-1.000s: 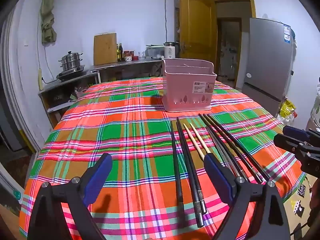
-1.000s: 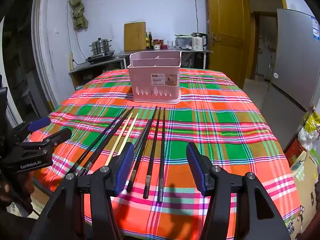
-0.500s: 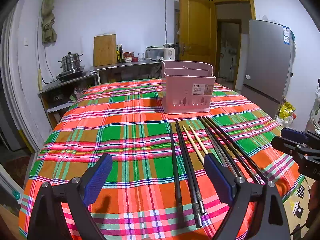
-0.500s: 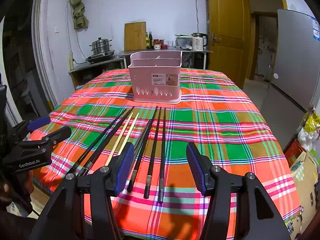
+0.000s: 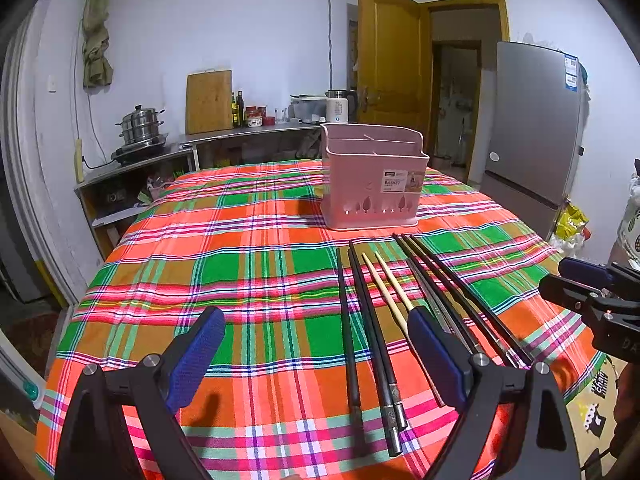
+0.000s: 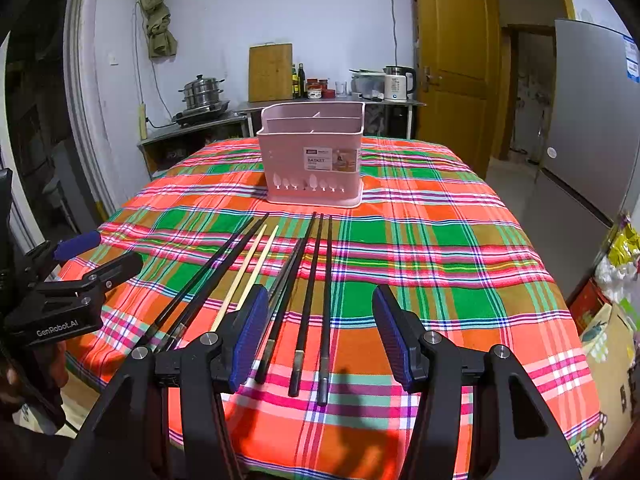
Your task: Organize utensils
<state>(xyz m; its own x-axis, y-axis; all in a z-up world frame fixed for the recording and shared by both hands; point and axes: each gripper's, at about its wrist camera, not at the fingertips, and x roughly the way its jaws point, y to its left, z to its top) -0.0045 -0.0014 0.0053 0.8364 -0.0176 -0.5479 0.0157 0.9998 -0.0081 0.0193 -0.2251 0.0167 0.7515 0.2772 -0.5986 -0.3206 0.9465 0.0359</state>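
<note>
Spread wide and holding nothing above the near edge of a plaid-covered surface [image 5: 248, 264]: left tool [image 5: 312, 344] and right tool [image 6: 316, 328]. Laid side by side ahead of both, pointing away: dark chopsticks [image 6: 308, 280] flanking a pale wooden pair [image 5: 386, 288]. Standing upright beyond the chopstick tips, near the surface's middle: a pink utensil basket [image 6: 314, 156], divided into compartments. Behind, against the wall: a cutting board [image 5: 209, 101] and stacked steamer pots [image 6: 202, 92].
</note>
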